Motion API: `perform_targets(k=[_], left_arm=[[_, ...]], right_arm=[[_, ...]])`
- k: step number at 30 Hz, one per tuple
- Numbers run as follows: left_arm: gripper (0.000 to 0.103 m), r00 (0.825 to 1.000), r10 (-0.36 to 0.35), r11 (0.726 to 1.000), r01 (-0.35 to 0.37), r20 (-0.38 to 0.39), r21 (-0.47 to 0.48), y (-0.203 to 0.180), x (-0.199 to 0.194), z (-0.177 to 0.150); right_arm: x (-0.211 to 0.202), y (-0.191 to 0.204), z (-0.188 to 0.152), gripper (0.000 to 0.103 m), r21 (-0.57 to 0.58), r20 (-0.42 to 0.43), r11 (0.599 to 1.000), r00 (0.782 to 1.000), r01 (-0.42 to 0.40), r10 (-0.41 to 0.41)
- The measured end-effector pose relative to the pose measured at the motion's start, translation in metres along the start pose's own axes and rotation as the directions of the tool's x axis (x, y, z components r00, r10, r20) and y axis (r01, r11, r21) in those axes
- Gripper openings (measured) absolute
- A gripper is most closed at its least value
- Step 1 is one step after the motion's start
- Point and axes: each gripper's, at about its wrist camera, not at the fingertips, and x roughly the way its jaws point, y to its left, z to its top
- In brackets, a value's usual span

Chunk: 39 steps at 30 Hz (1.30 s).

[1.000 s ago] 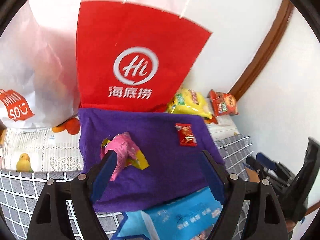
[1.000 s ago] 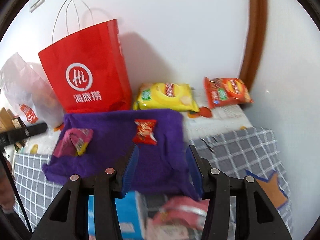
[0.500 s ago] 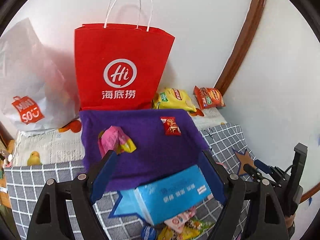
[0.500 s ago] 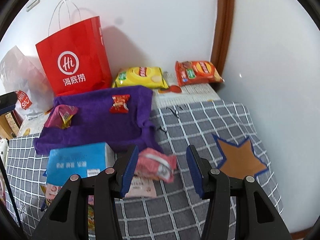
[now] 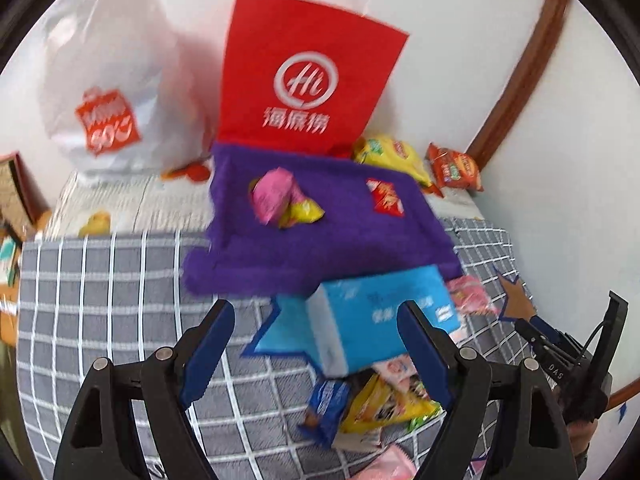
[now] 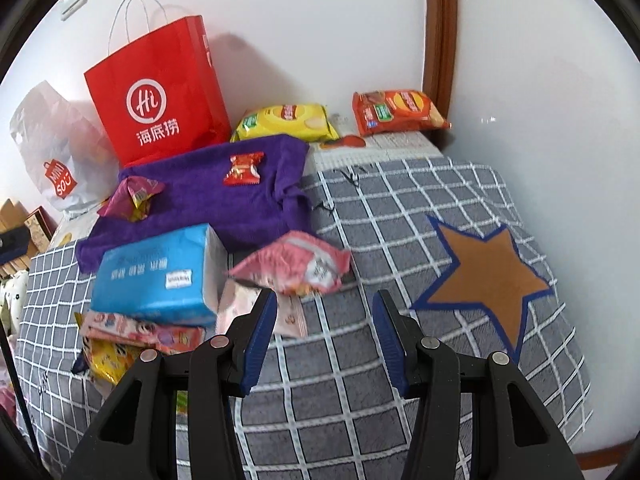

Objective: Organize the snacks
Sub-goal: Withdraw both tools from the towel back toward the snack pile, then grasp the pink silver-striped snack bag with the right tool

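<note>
A purple towel [image 6: 208,196] lies on the checked cloth and bears a red candy packet [image 6: 243,169] and a pink-yellow packet [image 6: 134,196]. In the left wrist view the towel [image 5: 320,232] bears the same red packet [image 5: 385,197] and pink packet [image 5: 280,196]. A pink snack bag [image 6: 296,264] lies just beyond my right gripper [image 6: 325,332], which is open and empty. A blue tissue box [image 6: 156,276] sits on a pile of snack packets [image 6: 132,340]. My left gripper [image 5: 316,344] is open and empty before the blue box [image 5: 384,316].
A red paper bag [image 6: 156,92] and a white plastic bag [image 6: 52,152] stand against the back wall. A yellow chip bag [image 6: 286,120] and an orange chip bag [image 6: 396,112] lie at the back. A brown star patch [image 6: 486,276] marks the cloth at right.
Both grippers have pulled back toward the near edge. The pink snack bag and snack pile have come closer to the right gripper. The left view has swung left.
</note>
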Motion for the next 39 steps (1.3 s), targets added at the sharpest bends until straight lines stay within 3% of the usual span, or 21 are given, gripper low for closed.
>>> perform_targets(k=[10, 17, 25, 29, 33, 39], left_arm=[[0.082, 0.998, 0.029, 0.999, -0.031, -0.053, -0.032, 0.015, 0.011, -0.031], [0.082, 0.997, 0.039, 0.998, -0.042, -0.068, -0.037, 0.015, 0.019, -0.036], [0.082, 0.997, 0.035, 0.997, -0.039, -0.069, -0.062, 0.021, 0.027, -0.033], [0.082, 0.997, 0.027, 0.997, -0.032, -0.073, -0.063, 0.022, 0.03, -0.034], [0.082, 0.996, 0.023, 0.997, -0.029, -0.091, -0.066, 0.022, 0.036, -0.036], [0.082, 0.995, 0.003, 0.998, -0.01, -0.103, -0.067, 0.021, 0.041, -0.04]], right_arm=[[0.026, 0.005, -0.01, 0.05, -0.029, -0.034, 0.999, 0.999, -0.042, 0.041], [0.043, 0.017, 0.011, 0.076, -0.097, 0.018, 0.993, 0.998, -0.064, 0.066], [0.072, 0.031, 0.02, 0.079, -0.167, 0.017, 0.98, 0.993, -0.113, 0.117], [0.089, 0.039, 0.02, 0.084, -0.193, 0.008, 0.978, 0.997, -0.075, 0.078], [0.101, 0.039, 0.02, 0.087, -0.186, 0.008, 0.982, 0.999, -0.044, 0.046], [0.115, 0.023, 0.023, 0.087, -0.117, -0.052, 0.988, 0.994, -0.1, 0.094]])
